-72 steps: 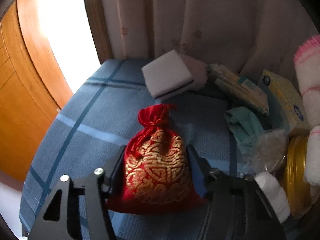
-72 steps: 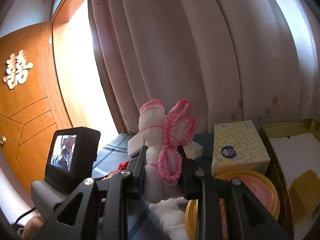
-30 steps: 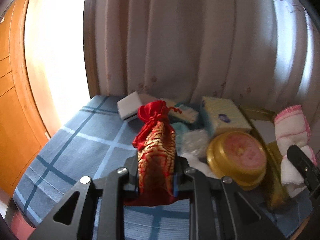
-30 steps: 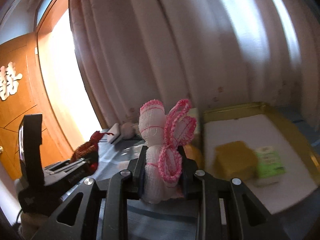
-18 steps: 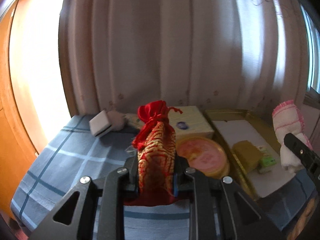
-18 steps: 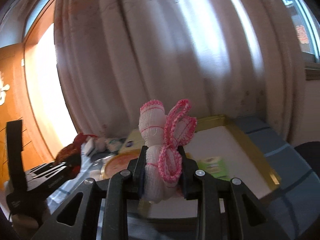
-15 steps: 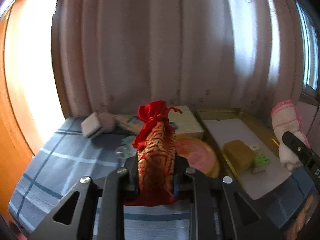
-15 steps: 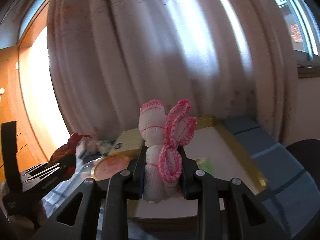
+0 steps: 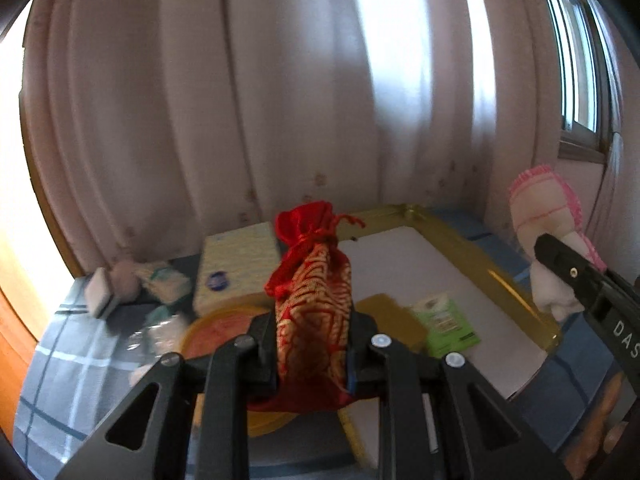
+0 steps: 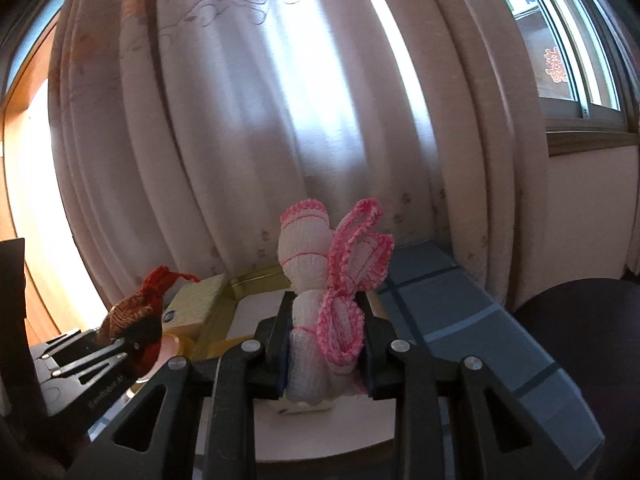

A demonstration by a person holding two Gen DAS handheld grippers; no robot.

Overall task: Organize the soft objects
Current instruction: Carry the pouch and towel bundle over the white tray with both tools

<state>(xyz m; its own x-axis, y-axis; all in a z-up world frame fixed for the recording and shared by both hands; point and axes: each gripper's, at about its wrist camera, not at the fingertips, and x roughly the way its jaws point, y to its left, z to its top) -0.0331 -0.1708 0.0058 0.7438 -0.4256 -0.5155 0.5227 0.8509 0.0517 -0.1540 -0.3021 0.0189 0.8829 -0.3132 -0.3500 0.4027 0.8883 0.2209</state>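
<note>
left gripper (image 9: 311, 354): clamped on red pouch (image 9: 310, 280), held upright, above the near-left edge of the gold tray (image 9: 516, 292)
right gripper (image 10: 326, 350): clamped on pink-trimmed cloth (image 10: 320, 288), over the tray
step: lower both onto bare liner ahead, clear of yellow sponge (image 9: 390, 316) and green packet (image 9: 446, 322)
release: only once each rests down

Daylight is thrown through the curtain (image 10: 320, 120) ahead of the tongs, glare is blown out at far left, the tongs are left in shadow, motion blur is smeared over the clutter, and edges are bent by fisheye.

Red-gold pouch (image 9: 310, 304) upright, pinched; pink-edged white cloth (image 10: 326, 312) bunched, pinched
</note>
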